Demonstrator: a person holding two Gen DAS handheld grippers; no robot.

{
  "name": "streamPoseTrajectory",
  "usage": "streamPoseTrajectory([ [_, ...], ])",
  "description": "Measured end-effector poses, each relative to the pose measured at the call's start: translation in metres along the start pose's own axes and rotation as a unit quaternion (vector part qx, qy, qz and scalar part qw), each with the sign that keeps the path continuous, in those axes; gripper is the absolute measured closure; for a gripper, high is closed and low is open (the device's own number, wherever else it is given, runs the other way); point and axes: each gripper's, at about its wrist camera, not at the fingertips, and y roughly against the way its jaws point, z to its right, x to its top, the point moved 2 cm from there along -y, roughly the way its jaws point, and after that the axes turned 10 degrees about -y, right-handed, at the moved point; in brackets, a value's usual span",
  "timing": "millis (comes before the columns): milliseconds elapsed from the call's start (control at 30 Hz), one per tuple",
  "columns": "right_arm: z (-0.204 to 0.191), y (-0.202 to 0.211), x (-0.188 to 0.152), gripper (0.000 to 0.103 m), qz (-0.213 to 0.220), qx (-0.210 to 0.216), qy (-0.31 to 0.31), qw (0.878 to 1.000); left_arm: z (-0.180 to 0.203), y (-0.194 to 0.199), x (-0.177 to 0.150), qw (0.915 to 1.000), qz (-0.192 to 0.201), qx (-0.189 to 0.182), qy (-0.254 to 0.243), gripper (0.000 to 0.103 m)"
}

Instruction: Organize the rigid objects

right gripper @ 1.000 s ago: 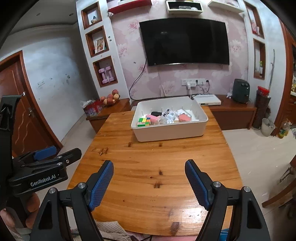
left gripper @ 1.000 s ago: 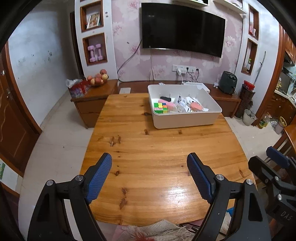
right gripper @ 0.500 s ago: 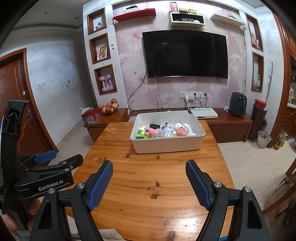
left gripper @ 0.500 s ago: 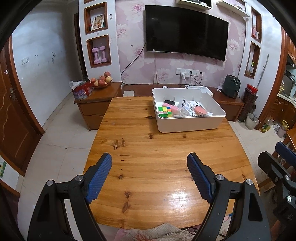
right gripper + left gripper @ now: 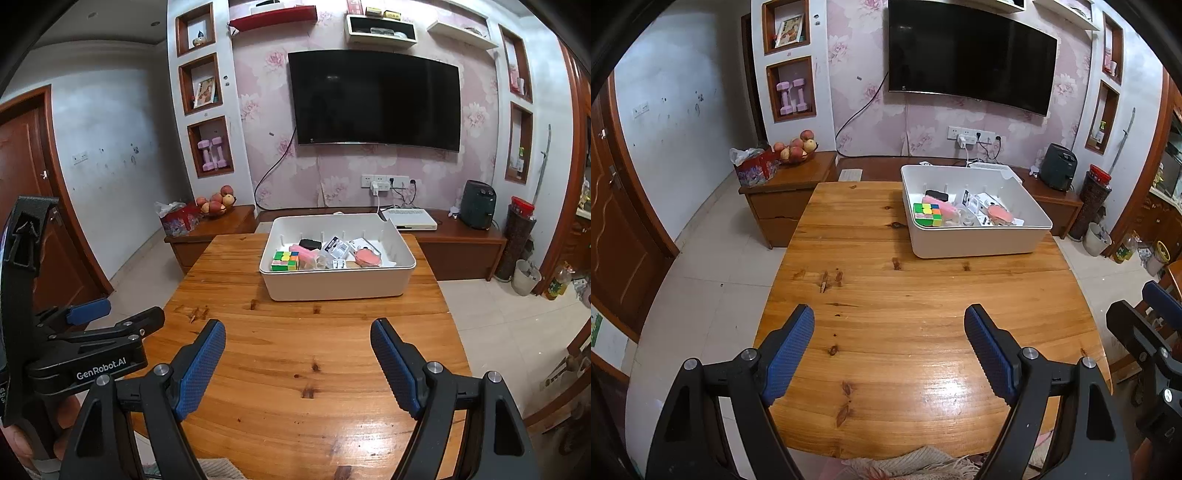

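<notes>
Since both the left hand-held gripper [image 5: 889,328] and the right hand-held gripper [image 5: 297,341] hang wide open and empty over the bare near desk [image 5: 923,295], we judge it best to reach forward, level, to the bin [image 5: 338,286] holding the cube [image 5: 285,260] at the far end.

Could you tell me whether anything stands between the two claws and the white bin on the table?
Nothing visible does. Only bare tabletop lies between the open right claw and the bin, and likewise ahead of the open left claw. The cube and other items sit inside the bin, behind its near wall.
</notes>
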Motion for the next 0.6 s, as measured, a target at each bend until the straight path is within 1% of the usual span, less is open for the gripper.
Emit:
streamPoseTrajectory([
  [333, 0.0002, -0.0055, 0.0030, 0.022, -0.003, -0.014, 0.002, 1.000, -0.0040, -0.0074, 0.0014, 1.0000, -0.007, -0.005, 0.002, 0.017],
  [600, -0.0016, -0.0084, 0.0023, 0.022, -0.008, -0.015, 0.004, 1.000, -0.0051, -0.0100, 0.0021, 0.9999, -0.011, -0.006, 0.003, 0.017],
])
